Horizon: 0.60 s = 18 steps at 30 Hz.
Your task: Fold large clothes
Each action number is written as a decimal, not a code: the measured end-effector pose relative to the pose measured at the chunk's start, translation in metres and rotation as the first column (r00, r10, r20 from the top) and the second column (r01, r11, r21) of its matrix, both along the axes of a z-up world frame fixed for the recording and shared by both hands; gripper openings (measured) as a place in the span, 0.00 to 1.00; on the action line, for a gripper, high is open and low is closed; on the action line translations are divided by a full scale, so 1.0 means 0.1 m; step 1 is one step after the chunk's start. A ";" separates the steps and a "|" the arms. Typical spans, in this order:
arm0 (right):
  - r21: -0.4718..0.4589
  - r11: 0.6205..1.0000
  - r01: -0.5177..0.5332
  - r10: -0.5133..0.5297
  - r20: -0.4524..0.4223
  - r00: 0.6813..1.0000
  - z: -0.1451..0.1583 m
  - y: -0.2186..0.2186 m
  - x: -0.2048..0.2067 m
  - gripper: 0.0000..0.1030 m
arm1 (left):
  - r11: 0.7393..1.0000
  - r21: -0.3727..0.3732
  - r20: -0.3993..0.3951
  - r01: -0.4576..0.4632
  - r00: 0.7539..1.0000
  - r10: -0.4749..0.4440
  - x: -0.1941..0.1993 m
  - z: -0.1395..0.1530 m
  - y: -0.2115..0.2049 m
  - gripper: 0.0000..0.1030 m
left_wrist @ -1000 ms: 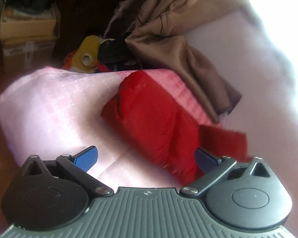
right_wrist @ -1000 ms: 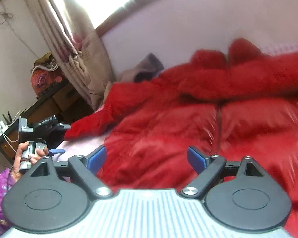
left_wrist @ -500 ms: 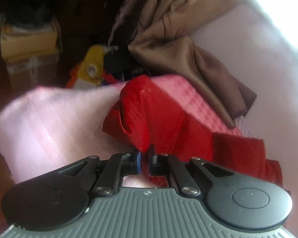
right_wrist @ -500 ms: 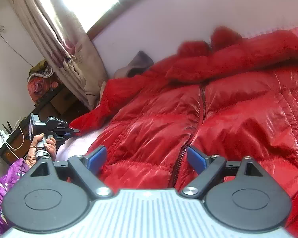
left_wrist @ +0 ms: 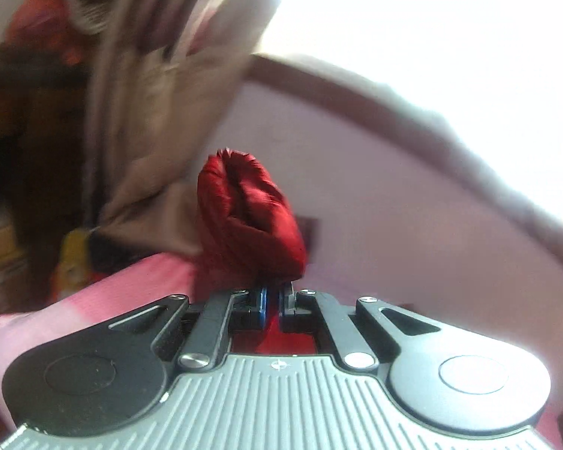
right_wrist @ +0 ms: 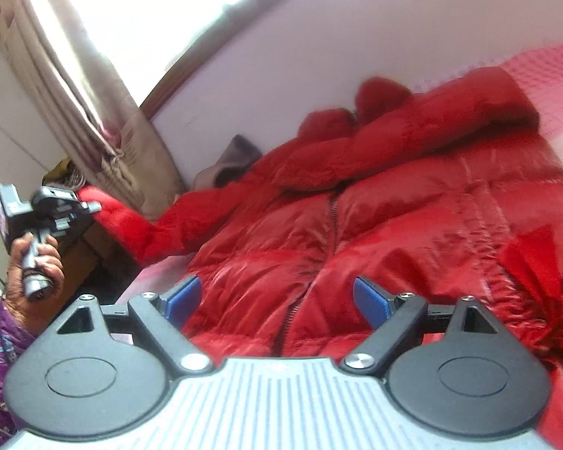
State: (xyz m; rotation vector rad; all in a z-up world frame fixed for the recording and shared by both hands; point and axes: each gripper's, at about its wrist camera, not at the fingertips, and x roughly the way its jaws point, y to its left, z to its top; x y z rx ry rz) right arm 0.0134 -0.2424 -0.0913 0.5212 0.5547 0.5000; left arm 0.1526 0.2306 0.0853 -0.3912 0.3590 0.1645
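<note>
The right gripper [right_wrist: 277, 302] hovers with its jaws apart over the red puffer jacket [right_wrist: 413, 232], which lies face up and unfolded on the pink bed cover [right_wrist: 544, 63]; further off, the left gripper [right_wrist: 90, 208] is clamped on the sleeve cuff [left_wrist: 249, 221], lifted clear of the bed. Folding looks barely begun; the body and both sleeves remain.

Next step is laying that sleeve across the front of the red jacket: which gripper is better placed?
Left. The left gripper is already shut on the sleeve cuff, lifted off the bed. The right gripper hangs open over the jacket's zipper, holding nothing.
</note>
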 end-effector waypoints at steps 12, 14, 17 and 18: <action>0.111 0.993 0.038 -0.038 -0.002 0.999 -0.05 -0.37 -0.08 0.86 | 0.956 0.079 0.036 0.281 0.958 -0.285 0.32 0.24 -1.66 0.04; 0.092 0.995 0.042 -0.044 0.014 0.999 -0.03 -0.40 -0.11 0.86 | 0.946 0.088 0.021 0.311 0.949 -0.314 0.39 0.18 -1.89 0.04; 0.101 0.994 0.045 -0.048 0.020 0.999 -0.04 -0.47 -0.13 0.86 | 0.931 0.111 -0.001 0.347 0.937 -0.349 0.50 0.06 -2.19 0.04; 0.111 0.993 0.050 -0.052 0.017 0.999 -0.05 -0.51 -0.13 0.86 | 0.927 0.114 -0.009 0.357 0.934 -0.358 0.53 0.01 -2.26 0.04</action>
